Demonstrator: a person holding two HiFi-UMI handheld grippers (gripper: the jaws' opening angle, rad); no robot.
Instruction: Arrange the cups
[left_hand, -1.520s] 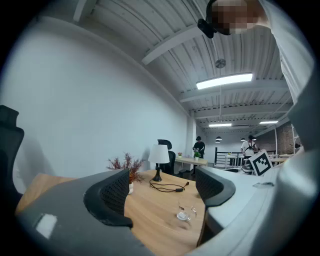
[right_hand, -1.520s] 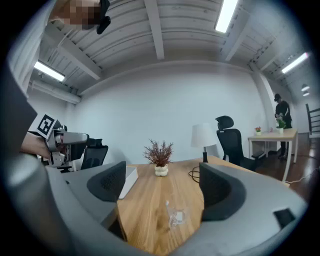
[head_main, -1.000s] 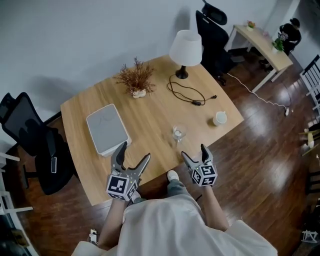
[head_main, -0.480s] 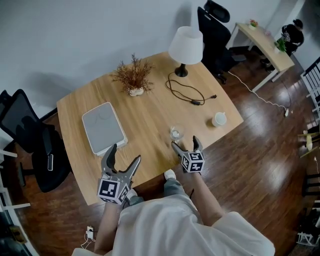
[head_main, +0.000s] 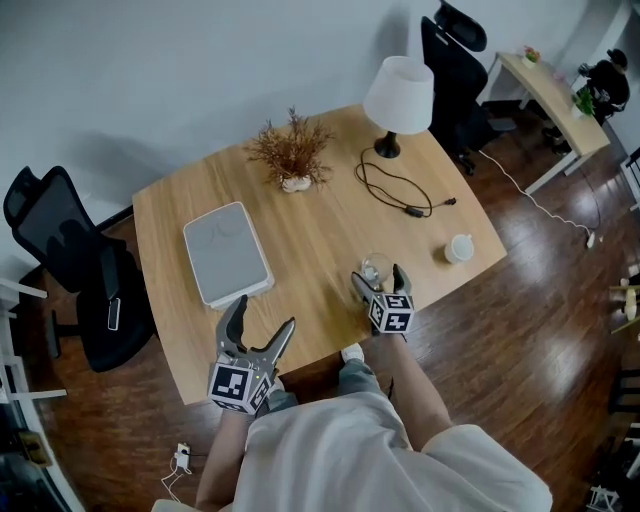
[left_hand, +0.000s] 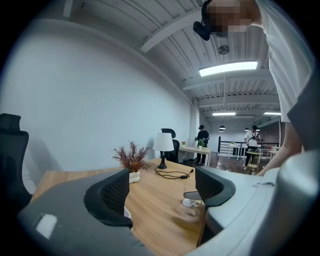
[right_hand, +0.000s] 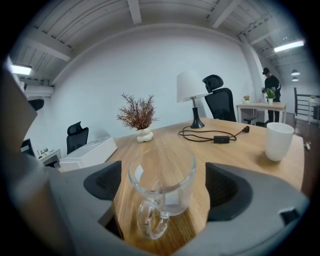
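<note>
A clear glass mug (right_hand: 161, 180) stands on the wooden table (head_main: 300, 230) near its front edge, handle toward the camera. My right gripper (head_main: 377, 276) reaches around the glass mug (head_main: 374, 266); the jaws are closing, with a gap still showing between each pad and the glass. A white cup (head_main: 460, 247) stands farther right near the table's right edge, also seen as the white cup (right_hand: 278, 141). My left gripper (head_main: 262, 312) hovers over the front edge at the left, open, with nothing between its jaws (left_hand: 165, 192).
A flat white box (head_main: 227, 253) lies at the left of the table. At the back stand a dried plant in a small vase (head_main: 292, 155) and a white lamp (head_main: 398, 95), with its black cable (head_main: 400, 188) looping forward. Black office chairs (head_main: 70, 260) flank the table.
My right gripper has moved forward over the table edge and its jaws now stand on either side of the glass mug. The left gripper has stayed about where it was.
</note>
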